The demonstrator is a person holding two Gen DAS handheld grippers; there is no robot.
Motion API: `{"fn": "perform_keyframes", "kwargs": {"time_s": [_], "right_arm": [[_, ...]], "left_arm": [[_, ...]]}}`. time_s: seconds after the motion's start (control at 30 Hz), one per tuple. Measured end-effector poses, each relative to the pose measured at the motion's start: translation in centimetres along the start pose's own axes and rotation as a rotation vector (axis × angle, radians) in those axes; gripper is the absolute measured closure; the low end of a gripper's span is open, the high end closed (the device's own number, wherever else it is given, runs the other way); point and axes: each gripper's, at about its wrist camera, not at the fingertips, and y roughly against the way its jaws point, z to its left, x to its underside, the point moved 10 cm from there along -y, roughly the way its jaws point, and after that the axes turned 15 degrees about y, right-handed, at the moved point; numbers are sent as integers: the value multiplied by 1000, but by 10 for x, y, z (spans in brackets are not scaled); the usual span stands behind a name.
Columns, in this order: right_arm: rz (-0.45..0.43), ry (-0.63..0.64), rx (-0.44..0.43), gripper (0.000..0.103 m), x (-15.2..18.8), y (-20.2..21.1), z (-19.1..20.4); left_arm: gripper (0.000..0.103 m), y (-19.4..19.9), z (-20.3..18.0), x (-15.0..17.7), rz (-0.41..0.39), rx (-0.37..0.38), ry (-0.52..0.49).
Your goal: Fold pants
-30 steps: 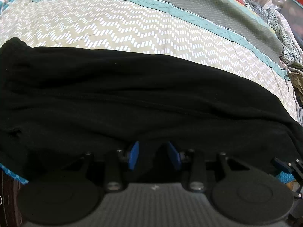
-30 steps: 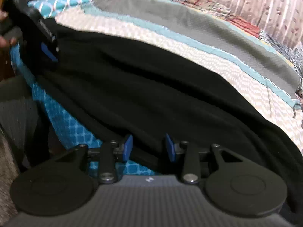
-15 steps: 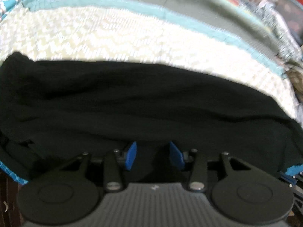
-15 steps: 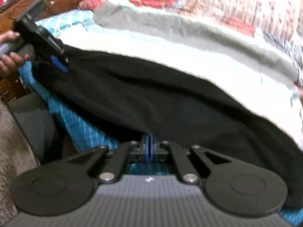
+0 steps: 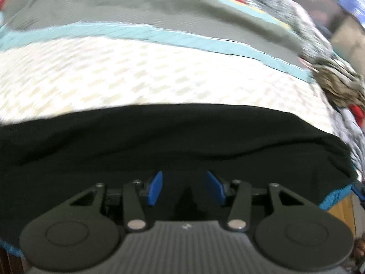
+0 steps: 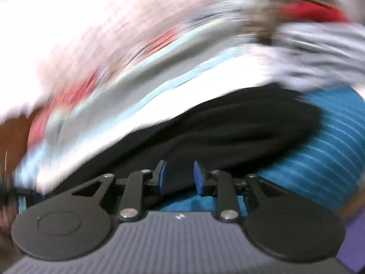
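The black pants (image 5: 182, 141) lie in a long band across the bed, filling the lower half of the left wrist view. My left gripper (image 5: 184, 182) hovers at their near edge, jaws opening, blue pads apart with dark cloth lying loose behind the gap. The right wrist view is heavily blurred by motion. There the pants (image 6: 239, 127) run to a rounded end at the right, over a blue sheet (image 6: 319, 159). My right gripper (image 6: 180, 176) sits at the pants' near edge, jaws opening, and its pads press on nothing.
A cream patterned bedcover (image 5: 136, 75) lies beyond the pants, then a teal stripe and a grey blanket (image 5: 159, 11). A crumpled heap of clothes (image 5: 337, 84) sits at the bed's right end. Brown wood (image 6: 13, 137) shows at the left.
The left pads have spread wider and the camera has pulled back and up from the pants. The right gripper closed, reopened, rolled and swung sideways; the other gripper and hand left its view.
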Motion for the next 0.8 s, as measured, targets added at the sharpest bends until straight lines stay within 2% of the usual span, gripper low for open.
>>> {"fn": "perform_keyframes", "kwargs": {"time_s": [0.07,0.13,0.2,0.3,0.47,0.6,0.7,0.8], "right_arm": [[-50,-111,59,67,-3,10,-33],[-81,-153,100,57,-6,14,-53],[-104,-195,125,55,-9,12,-70],[-126,-275,117,55,-9,-2,-80],[-126,-340,117,57,5,-11,-84],[-167,-380,100,56,8,-2,-82],[-188,-423,71,55,3,-8,-82],[-185,-411,67,54,-5,-18,-77]], "left_arm": [[58,-10,-26,-3,17,29,-48],[58,-23,-53,-7,20,51,-98],[58,-37,-70,-11,30,73,-127],[58,-59,-92,-2,83,94,-137],[58,-90,-92,21,144,6,-173],[57,-93,-94,24,131,-11,-188],[56,-98,-99,21,135,-18,-181],[56,-100,-101,20,134,-21,-173]]}}
